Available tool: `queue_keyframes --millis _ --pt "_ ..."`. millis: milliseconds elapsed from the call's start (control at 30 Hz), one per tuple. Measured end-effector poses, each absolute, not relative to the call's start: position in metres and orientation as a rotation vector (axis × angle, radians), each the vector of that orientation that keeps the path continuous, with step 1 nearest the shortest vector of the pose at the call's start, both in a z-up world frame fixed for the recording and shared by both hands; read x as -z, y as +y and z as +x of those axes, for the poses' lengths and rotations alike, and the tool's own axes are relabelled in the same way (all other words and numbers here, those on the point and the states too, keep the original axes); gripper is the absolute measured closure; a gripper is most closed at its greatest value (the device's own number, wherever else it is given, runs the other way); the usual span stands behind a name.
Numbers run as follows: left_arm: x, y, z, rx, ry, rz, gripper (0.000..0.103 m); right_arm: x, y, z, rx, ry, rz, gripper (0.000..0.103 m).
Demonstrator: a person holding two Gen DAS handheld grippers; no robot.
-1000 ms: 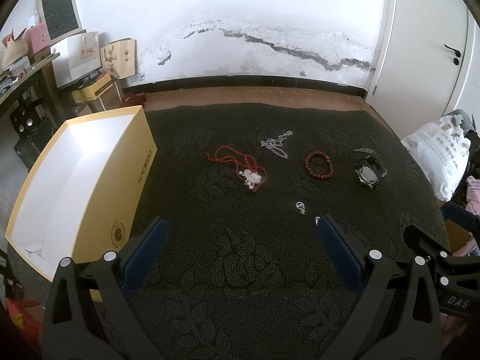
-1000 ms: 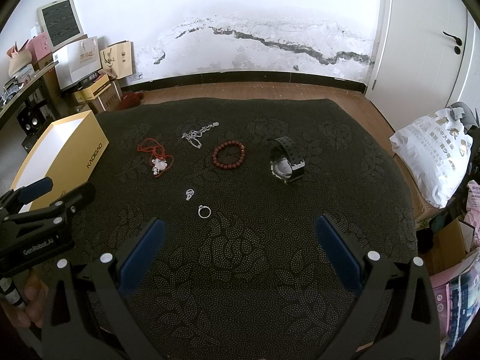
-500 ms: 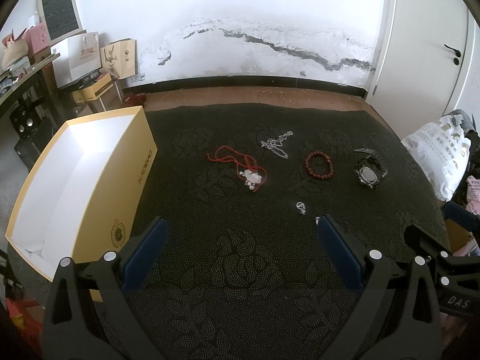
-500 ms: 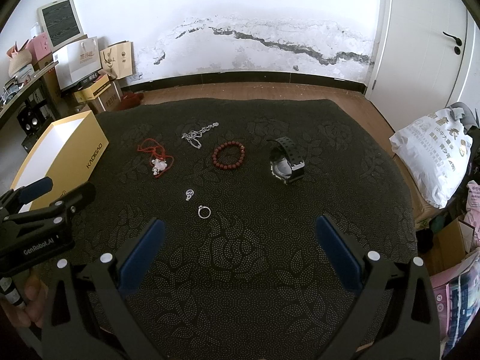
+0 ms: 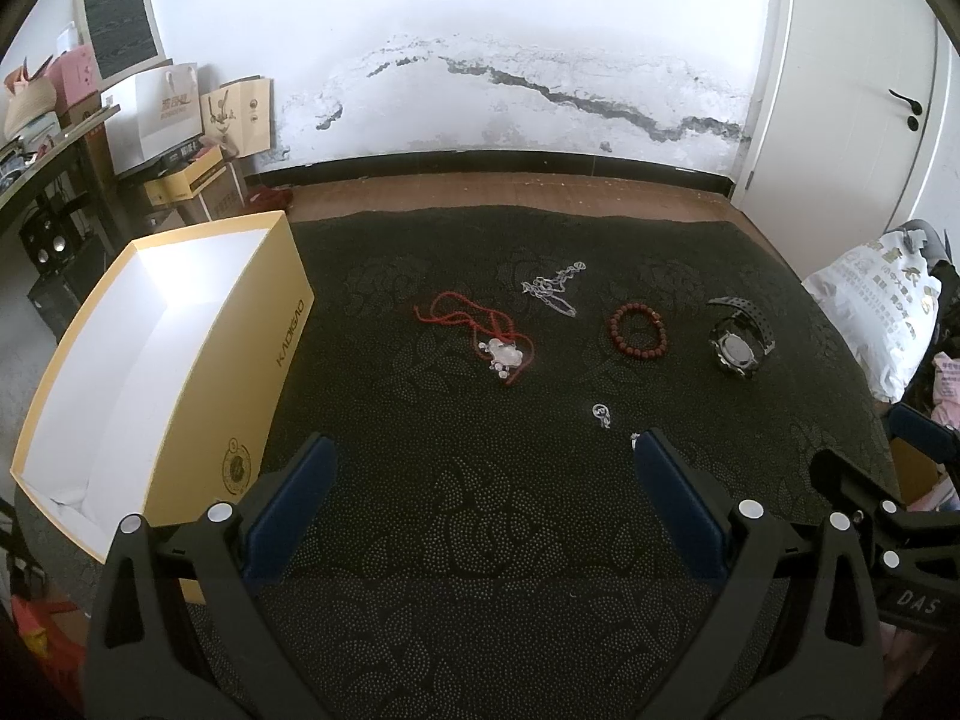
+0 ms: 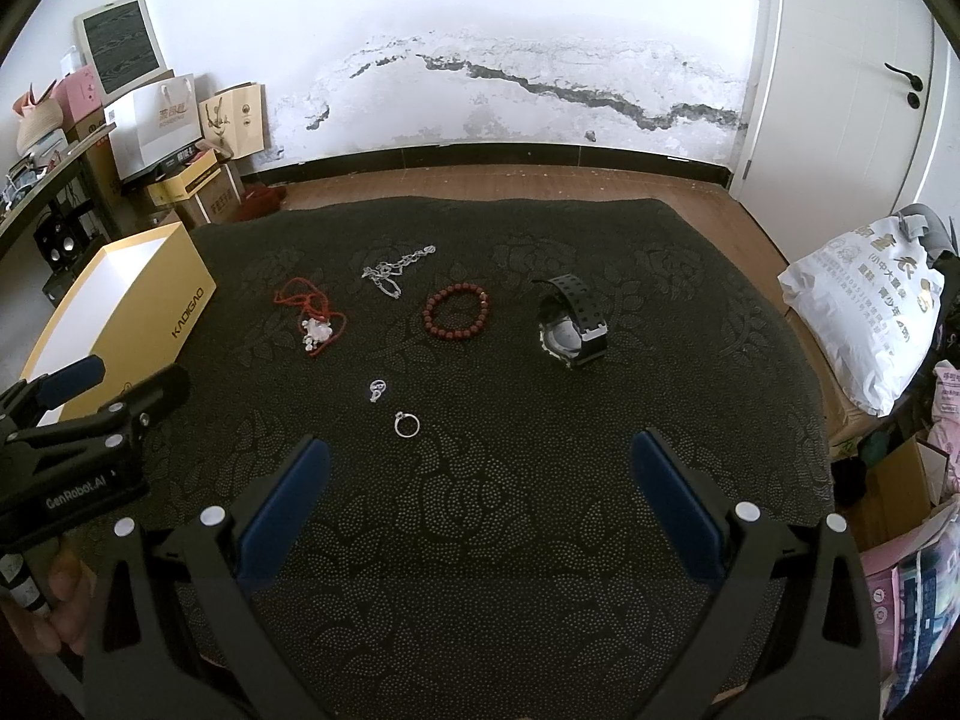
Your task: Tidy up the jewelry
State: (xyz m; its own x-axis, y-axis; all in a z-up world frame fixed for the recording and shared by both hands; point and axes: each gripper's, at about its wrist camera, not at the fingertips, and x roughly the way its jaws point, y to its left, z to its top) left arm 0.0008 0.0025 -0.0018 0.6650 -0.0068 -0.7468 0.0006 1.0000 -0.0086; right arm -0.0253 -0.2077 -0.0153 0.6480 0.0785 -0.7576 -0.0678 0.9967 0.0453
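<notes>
Left tool (image 5: 480, 450) wide, empty | right tool (image 6: 480, 450) wide, empty | silver ring (image 6: 406, 424) just ahead-left of right tool, flat on dark cloth | yellow box (image 5: 282, 330) open, left | advice: descend vertically, straddle ring, close gently.

Surface finishes, bench items

Cloth (image 6: 480, 510) matt, stud-textured; chain (image 6: 393, 273) and ring (image 6: 407, 423) shiny metal; bracelet (image 6: 457, 313) glossy beads, possibly wood; box (image 5: 240, 372) smooth card; watch strap (image 6: 573, 294) matt rubbery.

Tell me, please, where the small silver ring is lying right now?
In the right wrist view, the silver ring lies on the dark cloth left of centre, just beyond the small silver charm toward the camera.
</notes>
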Motion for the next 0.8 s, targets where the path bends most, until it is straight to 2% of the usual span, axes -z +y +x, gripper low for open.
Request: queue_keyframes --millis 367,800 --pt "0.012 0.006 0.015 -0.004 0.880 -0.016 0.006 0.016 -0.215 -0.018 -0.065 0.863 0.018 0.006" --pt "0.056 -0.013 0.081 0.031 0.945 0.002 0.006 0.035 -0.228 0.006 -0.064 0.905 0.015 0.006"
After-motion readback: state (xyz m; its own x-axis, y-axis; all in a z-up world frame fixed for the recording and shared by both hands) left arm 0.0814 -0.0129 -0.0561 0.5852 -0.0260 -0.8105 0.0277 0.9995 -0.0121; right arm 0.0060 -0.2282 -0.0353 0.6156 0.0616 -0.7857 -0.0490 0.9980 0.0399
